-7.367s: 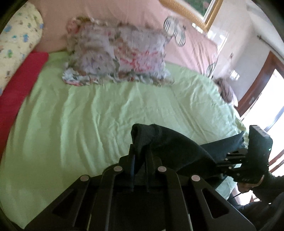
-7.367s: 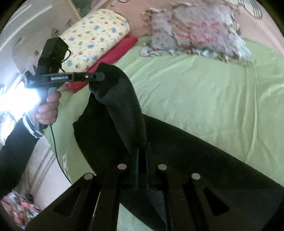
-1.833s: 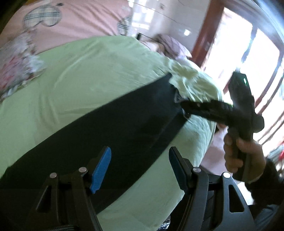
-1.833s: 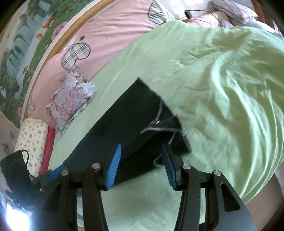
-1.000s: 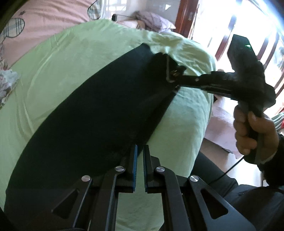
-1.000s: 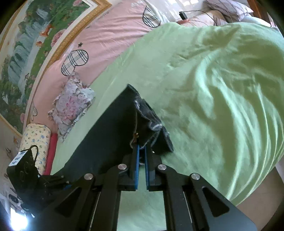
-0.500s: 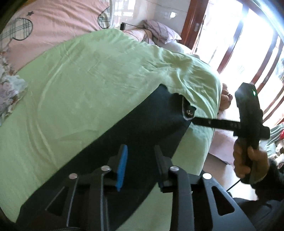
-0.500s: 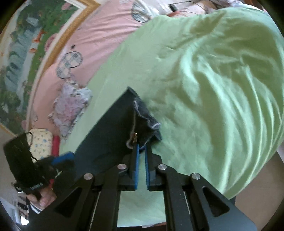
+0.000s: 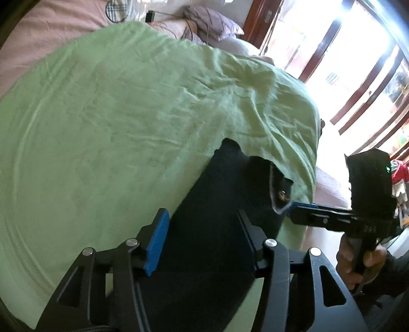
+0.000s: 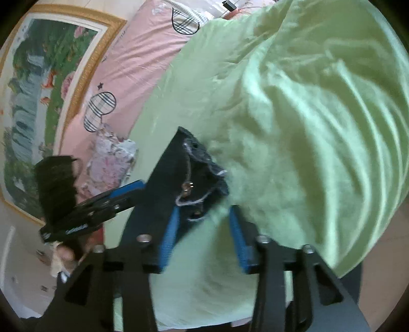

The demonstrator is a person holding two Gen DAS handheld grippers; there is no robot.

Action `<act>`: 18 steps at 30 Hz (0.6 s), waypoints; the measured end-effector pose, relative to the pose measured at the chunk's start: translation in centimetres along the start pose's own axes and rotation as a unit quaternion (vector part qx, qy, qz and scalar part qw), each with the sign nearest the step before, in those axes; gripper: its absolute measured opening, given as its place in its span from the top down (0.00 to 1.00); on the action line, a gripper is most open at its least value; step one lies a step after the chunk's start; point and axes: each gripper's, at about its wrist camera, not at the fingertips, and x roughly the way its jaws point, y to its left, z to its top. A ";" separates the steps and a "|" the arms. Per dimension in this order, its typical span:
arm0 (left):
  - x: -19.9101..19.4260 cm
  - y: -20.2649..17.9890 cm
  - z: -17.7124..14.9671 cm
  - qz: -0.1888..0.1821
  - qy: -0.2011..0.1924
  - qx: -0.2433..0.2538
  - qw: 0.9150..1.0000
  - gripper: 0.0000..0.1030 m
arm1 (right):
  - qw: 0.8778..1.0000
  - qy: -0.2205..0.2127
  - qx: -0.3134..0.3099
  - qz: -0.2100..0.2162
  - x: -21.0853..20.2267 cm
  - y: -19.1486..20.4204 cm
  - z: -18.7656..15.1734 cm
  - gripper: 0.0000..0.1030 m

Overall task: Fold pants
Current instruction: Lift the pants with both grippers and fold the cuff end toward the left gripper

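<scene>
Black pants (image 9: 219, 204) lie flat along the near edge of the green bedsheet (image 9: 115, 115), waistband with its metal button (image 9: 282, 196) at the right end. My left gripper (image 9: 202, 229) is open and empty just above the pants. My right gripper (image 10: 204, 224) is open, its blue pads either side of the waistband corner (image 10: 202, 173), not holding it. The right gripper also shows in the left wrist view (image 9: 332, 217), beside the waistband. The left gripper shows in the right wrist view (image 10: 107, 199), over the pants.
A floral pillow (image 10: 110, 161) lies against the pink headboard cover (image 10: 143, 61). A framed painting (image 10: 38, 84) hangs behind. A grey pillow (image 9: 212, 23) sits at the bed's far corner. Windows with dark wooden frames (image 9: 358, 89) stand to the right, past the bed's edge.
My right gripper has opened and let go of the waistband. My left gripper has opened wider. The pants now lie free on the bed.
</scene>
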 end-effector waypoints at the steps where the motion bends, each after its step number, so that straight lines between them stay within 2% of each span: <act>1: 0.5 0.2 0.4 -0.009 0.009 0.001 1.000 0.48 | 1.000 -0.002 0.002 0.002 0.1 -0.1 0.0 0.55; 6: 2.4 1.1 1.3 -0.038 0.038 -0.010 0.999 0.48 | 1.000 -0.011 0.013 0.017 1.0 -0.4 0.4 0.56; 8: 3.2 1.5 1.6 -0.052 0.049 -0.018 0.997 0.48 | 1.000 -0.014 0.006 0.015 1.2 -0.4 0.5 0.68; 9: 3.5 1.6 1.8 -0.057 0.053 -0.020 0.997 0.48 | 1.000 -0.015 0.004 0.013 1.4 -0.5 0.5 0.86; 12: 4.7 1.6 2.4 -0.070 0.067 -0.021 0.995 0.46 | 0.997 -0.034 0.042 0.047 1.0 -2.4 1.0 0.89; 15: 5.8 1.6 3.4 -0.088 0.072 -0.024 0.993 0.46 | 0.998 -0.045 0.034 0.039 0.9 -2.4 1.3 0.89; 16: 6.0 1.6 3.6 -0.091 0.070 -0.025 0.993 0.50 | 0.998 -0.047 0.021 0.030 0.9 -2.0 1.3 0.89; 17: 6.1 1.5 3.8 -0.094 0.069 -0.027 0.993 0.60 | 0.998 -0.049 0.017 0.028 0.8 -1.8 1.3 0.89; 18: 6.2 1.6 4.0 -0.098 0.068 -0.031 0.992 0.66 | 0.998 -0.049 0.016 0.031 0.8 -1.7 1.3 0.89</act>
